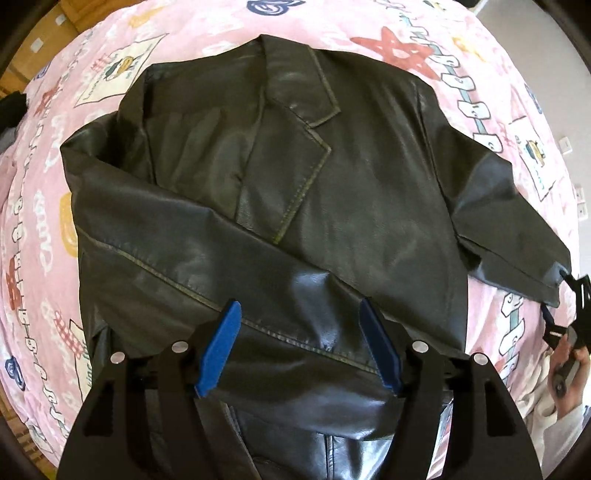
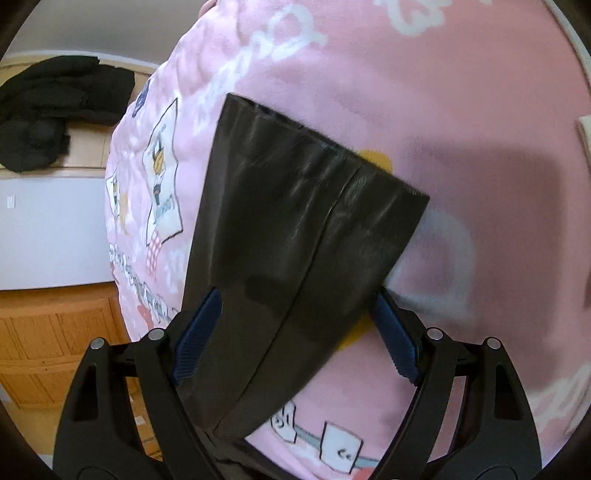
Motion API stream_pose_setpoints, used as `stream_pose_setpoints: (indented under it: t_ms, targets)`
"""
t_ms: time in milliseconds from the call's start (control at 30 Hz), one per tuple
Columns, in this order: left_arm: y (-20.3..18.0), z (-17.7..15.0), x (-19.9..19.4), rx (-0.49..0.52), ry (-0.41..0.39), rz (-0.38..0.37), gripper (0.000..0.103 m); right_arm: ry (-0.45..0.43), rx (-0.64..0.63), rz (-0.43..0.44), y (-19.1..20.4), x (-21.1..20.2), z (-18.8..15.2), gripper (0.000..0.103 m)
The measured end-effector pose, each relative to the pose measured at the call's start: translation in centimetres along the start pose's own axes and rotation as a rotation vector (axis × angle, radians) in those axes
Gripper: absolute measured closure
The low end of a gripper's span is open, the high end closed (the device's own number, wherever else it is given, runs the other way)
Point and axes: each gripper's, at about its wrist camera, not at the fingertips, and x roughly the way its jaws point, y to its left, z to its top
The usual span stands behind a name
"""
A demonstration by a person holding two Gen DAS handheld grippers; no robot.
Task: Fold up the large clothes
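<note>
1. Lying on a pink printed blanket [image 1: 207,33], a dark leather jacket [image 1: 295,177] is spread front up, collar toward the far side, and serves as the landmark.
2. To the jacket's left, blanket shows all along that edge, and wooden floor [image 1: 40,29] lies beyond it.
3. Across the jacket's lower front, one sleeve [image 1: 155,254] is folded over at a slant, its cuff end near the middle.
4. Over that cuff end, the left gripper [image 1: 301,332] points straight down; its blue pads stand apart with nothing clamped, and the leather lies below the gap.
5. On the jacket's right, the other sleeve [image 2: 303,236] stretches out over the blanket.
6. At that sleeve's cuff, the right gripper [image 2: 299,317] has its fingers spread wide, one on each side of the leather; the pads do not press it.
7. Far beyond the jacket in the right wrist view, dark clothes [image 2: 55,110] are piled on a shelf.
</note>
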Motion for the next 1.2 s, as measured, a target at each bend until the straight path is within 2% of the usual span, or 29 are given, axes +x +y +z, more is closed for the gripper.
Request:
stream_pose_setpoints:
  t_ms: [100, 133, 167, 233, 433, 500, 567, 700, 800, 900, 967, 1000, 1067, 1200]
  targets:
    - [-0.3, -0.2, 0.3, -0.003, 0.010, -0.005, 0.037, -0.030, -0.026, 0.012, 0.1, -0.2, 0.1, 0.034]
    - [-0.3, -0.2, 0.4, -0.001, 0.012, -0.002, 0.037, -0.038, -0.040, 0.034, 0.1, -0.3, 0.3, 0.046]
    - [-0.4, -0.2, 0.5, 0.001, 0.013, 0.000, 0.037, -0.039, -0.050, 0.029, 0.1, -0.4, 0.5, 0.067]
    - [-0.4, -0.3, 0.8, 0.001, 0.016, 0.004, 0.037, -0.039, -0.081, 0.007, 0.1, -0.6, 1.0, 0.090]
    - [0.3, -0.7, 2.0, -0.010, 0.038, 0.025, 0.037, -0.024, -0.199, -0.021, 1.1, -0.9, 1.2, 0.098]
    - [0.7, -0.9, 2.1, -0.010, 0.035, 0.040, 0.037, -0.047, -0.211, -0.016, 1.9, -1.3, 1.2, 0.100]
    - [1.6, -1.0, 2.3, -0.020, 0.034, 0.050, 0.036, -0.111, -0.250, -0.011, 3.7, -2.8, 0.5, 0.100]
    - [3.7, -0.6, 4.2, -0.072, 0.043, 0.075, 0.035, -0.232, -0.423, 0.042, 9.0, -6.5, -2.0, 0.100]
    - [5.1, 0.1, 6.6, -0.117, 0.074, 0.115, 0.036, -0.249, -0.606, 0.184, 14.1, -9.7, -5.4, 0.100]
    - [6.3, 1.2, 8.1, -0.137, 0.070, 0.149, 0.036, -0.197, -0.743, 0.301, 18.3, -11.9, -9.3, 0.100]
    - [7.4, 1.8, 8.0, -0.173, 0.069, 0.131, 0.036, -0.137, -0.861, 0.365, 21.2, -12.9, -13.1, 0.100]
    - [8.2, 2.0, 7.4, -0.195, 0.063, 0.111, 0.036, -0.116, -0.903, 0.383, 22.0, -13.1, -14.4, 0.100]
    - [9.5, 1.9, 5.6, -0.214, 0.033, 0.072, 0.036, -0.061, -1.047, 0.404, 24.2, -13.2, -19.2, 0.100]
    - [13.0, 0.3, 1.3, -0.207, -0.024, 0.046, 0.034, 0.091, -1.176, 0.477, 26.6, -11.2, -27.8, 0.100]
